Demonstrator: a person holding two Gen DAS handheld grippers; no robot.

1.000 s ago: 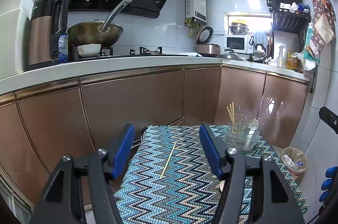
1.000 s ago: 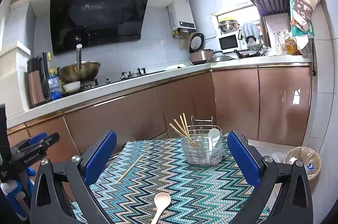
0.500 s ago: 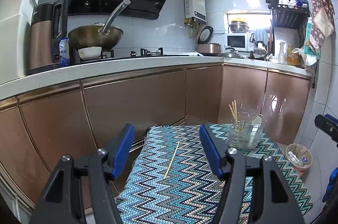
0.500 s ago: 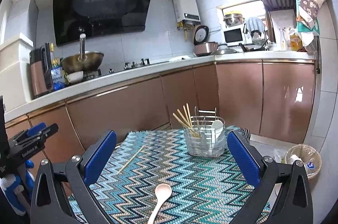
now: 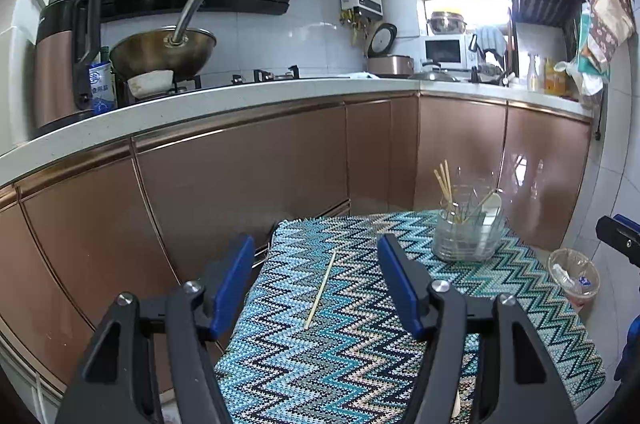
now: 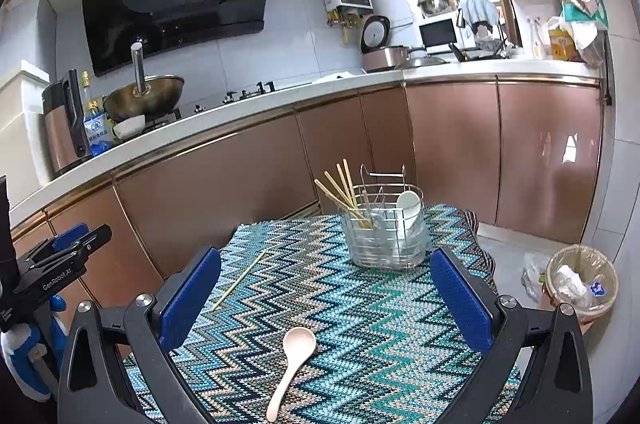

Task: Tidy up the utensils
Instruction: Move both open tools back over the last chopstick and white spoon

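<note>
Left tongs [image 5: 316,274]: released, nothing gripped; loose chopstick [image 5: 320,291] lies between the jaws on the desk [image 5: 360,364]
Right tongs [image 6: 326,298]: released; pink spoon [image 6: 291,364] lower centre, between the jaws
Utensil basket [image 6: 384,236]: centre right, beyond both

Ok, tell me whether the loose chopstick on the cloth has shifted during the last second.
No. The chopstick lies on the same zigzag bands of the cloth, at the same slant toward the caddy. Only the camera moved.
</note>
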